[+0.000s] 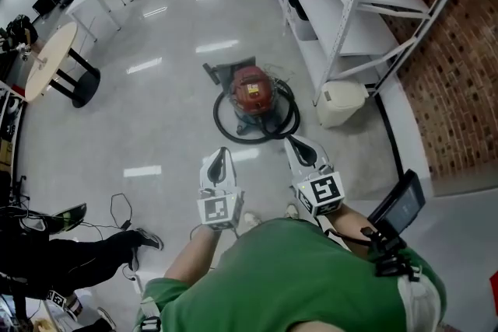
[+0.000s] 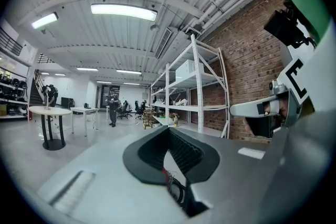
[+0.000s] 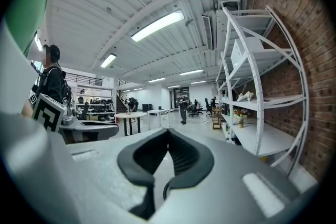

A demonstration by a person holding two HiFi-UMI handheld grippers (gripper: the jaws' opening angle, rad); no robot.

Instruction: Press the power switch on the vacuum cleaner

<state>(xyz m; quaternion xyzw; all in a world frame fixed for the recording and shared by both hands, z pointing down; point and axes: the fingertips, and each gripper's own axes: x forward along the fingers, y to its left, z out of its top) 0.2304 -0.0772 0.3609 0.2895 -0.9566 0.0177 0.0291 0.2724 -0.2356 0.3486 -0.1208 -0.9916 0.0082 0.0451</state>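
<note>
- The vacuum cleaner stood at twelve o'clock, well apart from the left gripper and right gripper, each pressed together and empty.
- A black hose ringed its glossy red dome.

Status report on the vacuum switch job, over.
Left claw shut, empty; right claw shut, empty. Both well short of target. Red vacuum cleaner on floor ahead, untouched. Black hose coiled round it, crossing the near side.

L tool, R tool: closed, held forward.
</note>
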